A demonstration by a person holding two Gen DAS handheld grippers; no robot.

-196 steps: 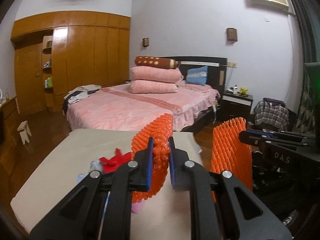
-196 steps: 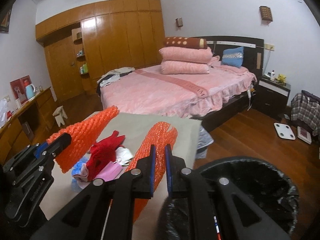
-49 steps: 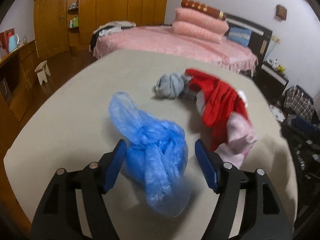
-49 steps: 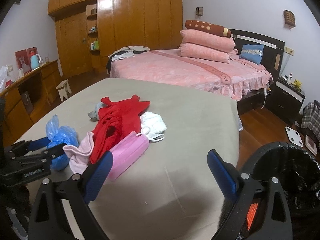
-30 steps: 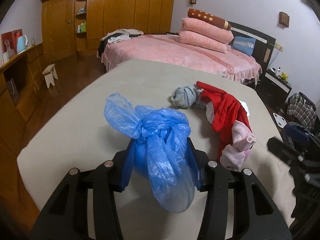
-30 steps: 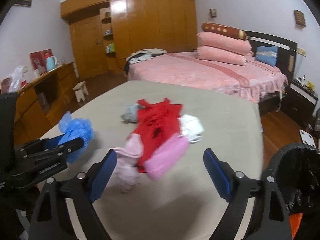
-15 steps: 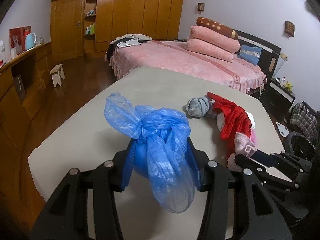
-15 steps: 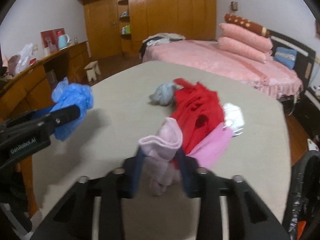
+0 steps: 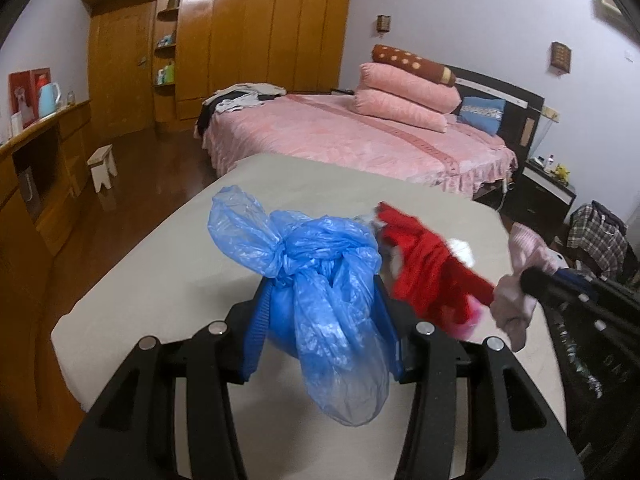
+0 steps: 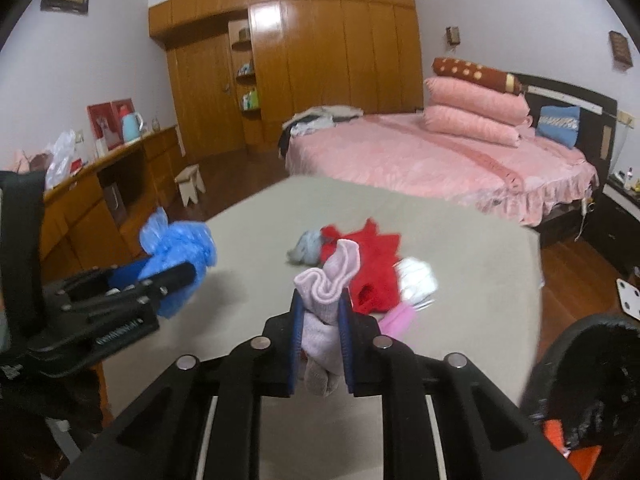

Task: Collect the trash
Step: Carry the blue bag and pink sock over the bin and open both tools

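**Ana:** Left wrist view first, biggest thing down. The grey table (image 9: 168,264) is filling the middle, with the pink bed (image 9: 360,140) lying beyond it. What are the tongs doing?

**Ben:** The left gripper (image 9: 324,332) is standing about half open, its blue pads pressing on the blue plastic bag (image 9: 320,280), which is hanging clear above the table. The right gripper (image 10: 320,340) is nearly shut, its jaws closing on the pale pink sock (image 10: 324,308), held above the table's near edge.

**Ana:** How are those handling?

**Ben:** Both are looking light and soft. The bag is thin, crinkly and probably slippery, so gripping the bunched body under its knot seems safest. The sock is limp and is folding over the pads; a pinch across its middle should be enough.

**Ana:** And what is remaining?

**Ben:** The red cloth (image 10: 372,264), a grey wad (image 10: 306,250), a white mask (image 10: 416,276) and a pink one (image 10: 396,318) are lying together on the table. The black-lined bin (image 10: 588,364) is sitting just right of it.

**Ana:** Anything differing from a second ago?

**Ben:** Yes. The right jaws were standing wide and empty then, with the sock lying beside the red cloth. The bag was already gripped; both hands are now riding higher.
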